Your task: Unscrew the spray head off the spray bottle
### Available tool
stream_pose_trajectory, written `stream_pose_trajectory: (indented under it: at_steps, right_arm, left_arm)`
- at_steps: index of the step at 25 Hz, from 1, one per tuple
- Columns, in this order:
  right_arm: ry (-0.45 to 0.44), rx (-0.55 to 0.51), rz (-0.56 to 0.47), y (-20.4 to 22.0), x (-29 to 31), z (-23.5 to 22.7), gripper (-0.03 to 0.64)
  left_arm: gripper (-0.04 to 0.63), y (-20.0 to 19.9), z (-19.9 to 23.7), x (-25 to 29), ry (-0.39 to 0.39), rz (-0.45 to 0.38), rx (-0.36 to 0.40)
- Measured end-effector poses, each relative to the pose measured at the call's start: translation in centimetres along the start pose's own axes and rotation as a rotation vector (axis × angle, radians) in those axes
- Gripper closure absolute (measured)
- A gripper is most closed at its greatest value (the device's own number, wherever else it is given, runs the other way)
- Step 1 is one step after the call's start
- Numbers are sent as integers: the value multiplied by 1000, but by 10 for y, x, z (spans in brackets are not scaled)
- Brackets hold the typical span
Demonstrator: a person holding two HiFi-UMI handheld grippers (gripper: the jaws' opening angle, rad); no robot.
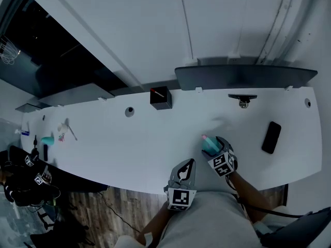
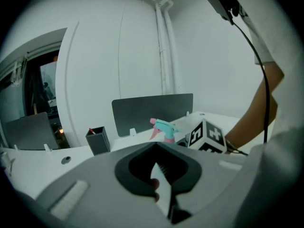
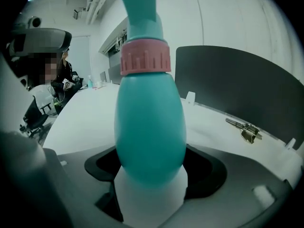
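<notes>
R gripper [image 1: 213,151] is standing at the near edge of the white table [image 1: 129,143], and the spray bottle [image 3: 149,127] is sitting upright right between its jaws. In the R gripper view the jaws are spread wide and lying against both sides of the teal belly w/ no gap showing, so it's gripping the bottle low on the body. The pink ribbed collar [image 3: 145,56] and the teal neck are rising above the jaws. The bottle's base is hidden behind the jaws.

L gripper [image 2: 156,170] is hovering just beside and nearer the person, apart from the bottle. Its jaws are pressed together w/ nothing between them. From its view the spray head [image 2: 164,127], teal w/ a pink nozzle pointing left, is showing just past the gripper body. It's next to the R gripper's marker cube [image 2: 205,137].

Writing: the cube is carrying only black-and-white square marker patterns. The bottle side in view is plain teal. Other print is too small to read.

Containers: the bottle wall is opaque, so contents can't be told. A black pen holder [image 2: 98,141] is standing farther back on the table, near the dark divider panel [image 1: 245,77], w/ something red-tipped poking out of it. A dark phone [image 1: 271,137] is lying flat off to the right, well apart from the bottle. A small metal piece [image 3: 244,129] is resting by the panel.
</notes>
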State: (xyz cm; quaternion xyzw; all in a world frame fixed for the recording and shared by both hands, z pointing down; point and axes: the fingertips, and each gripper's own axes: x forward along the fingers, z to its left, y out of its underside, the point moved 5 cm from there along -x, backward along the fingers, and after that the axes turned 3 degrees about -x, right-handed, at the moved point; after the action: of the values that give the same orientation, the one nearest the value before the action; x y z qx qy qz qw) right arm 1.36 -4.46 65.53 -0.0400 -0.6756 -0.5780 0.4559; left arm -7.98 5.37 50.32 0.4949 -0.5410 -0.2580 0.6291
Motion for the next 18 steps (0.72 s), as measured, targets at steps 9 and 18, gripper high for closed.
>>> stream_pose_trajectory:
  at_steps: [9,18]
  right_arm:
    - [112,-521,109,-20,-41,-12,216]
    - [171,-809,297,-45,-77,-24,216]
  left_arm:
    - [592,-43,2,-17,-33,-95,456]
    - [289,-53,-24,-7,55,-53,1071]
